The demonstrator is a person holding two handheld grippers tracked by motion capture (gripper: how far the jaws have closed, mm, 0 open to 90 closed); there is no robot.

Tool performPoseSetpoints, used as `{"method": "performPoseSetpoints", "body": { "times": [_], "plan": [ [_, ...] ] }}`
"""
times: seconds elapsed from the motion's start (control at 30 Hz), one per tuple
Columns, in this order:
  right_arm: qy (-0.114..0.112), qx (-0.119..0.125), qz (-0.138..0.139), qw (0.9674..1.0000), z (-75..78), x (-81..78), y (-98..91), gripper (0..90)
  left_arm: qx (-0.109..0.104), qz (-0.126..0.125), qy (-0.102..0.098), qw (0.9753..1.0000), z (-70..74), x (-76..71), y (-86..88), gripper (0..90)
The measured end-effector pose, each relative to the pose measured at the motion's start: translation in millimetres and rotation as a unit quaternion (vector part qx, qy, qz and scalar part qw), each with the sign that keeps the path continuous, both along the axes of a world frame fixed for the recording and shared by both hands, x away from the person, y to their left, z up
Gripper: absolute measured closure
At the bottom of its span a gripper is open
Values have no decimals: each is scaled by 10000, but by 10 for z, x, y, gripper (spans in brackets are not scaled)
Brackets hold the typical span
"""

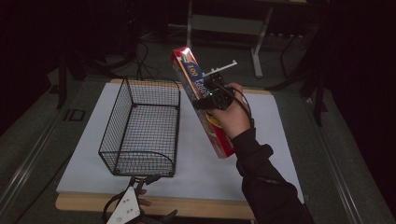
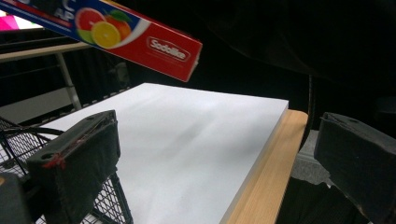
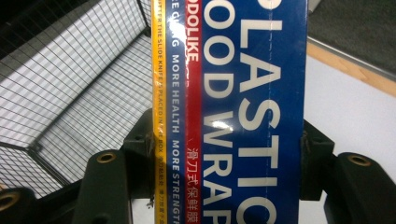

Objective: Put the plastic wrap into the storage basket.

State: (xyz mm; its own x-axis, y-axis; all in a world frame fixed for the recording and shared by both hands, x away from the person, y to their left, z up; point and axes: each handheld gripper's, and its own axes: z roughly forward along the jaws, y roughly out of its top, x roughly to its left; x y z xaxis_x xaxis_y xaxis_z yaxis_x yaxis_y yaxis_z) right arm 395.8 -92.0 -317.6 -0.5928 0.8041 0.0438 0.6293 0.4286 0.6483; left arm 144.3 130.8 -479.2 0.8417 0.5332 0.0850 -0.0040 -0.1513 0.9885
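The right gripper [image 1: 215, 95] is clamped across the long plastic wrap box [image 1: 201, 105], held tilted in the air just beside the wire basket [image 1: 140, 128]; lowering it lengthwise should clear the rim, while the left gripper [image 1: 140, 183] waits with jaws apart.

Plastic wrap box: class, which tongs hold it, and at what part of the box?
The right tongs grip the plastic wrap box across its long sides near mid-length, lifted clear beside the wire basket. The left tongs hold nothing.
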Motion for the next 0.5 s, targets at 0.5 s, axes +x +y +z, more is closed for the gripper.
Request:
{"method": "performPoseSetpoints", "body": {
  "times": [0.5],
  "plan": [
    [-306, 283, 110, 9991, 203, 24, 547, 395, -28, -10, -3, 10000, 5, -12, 3, 9]
  ]
}}
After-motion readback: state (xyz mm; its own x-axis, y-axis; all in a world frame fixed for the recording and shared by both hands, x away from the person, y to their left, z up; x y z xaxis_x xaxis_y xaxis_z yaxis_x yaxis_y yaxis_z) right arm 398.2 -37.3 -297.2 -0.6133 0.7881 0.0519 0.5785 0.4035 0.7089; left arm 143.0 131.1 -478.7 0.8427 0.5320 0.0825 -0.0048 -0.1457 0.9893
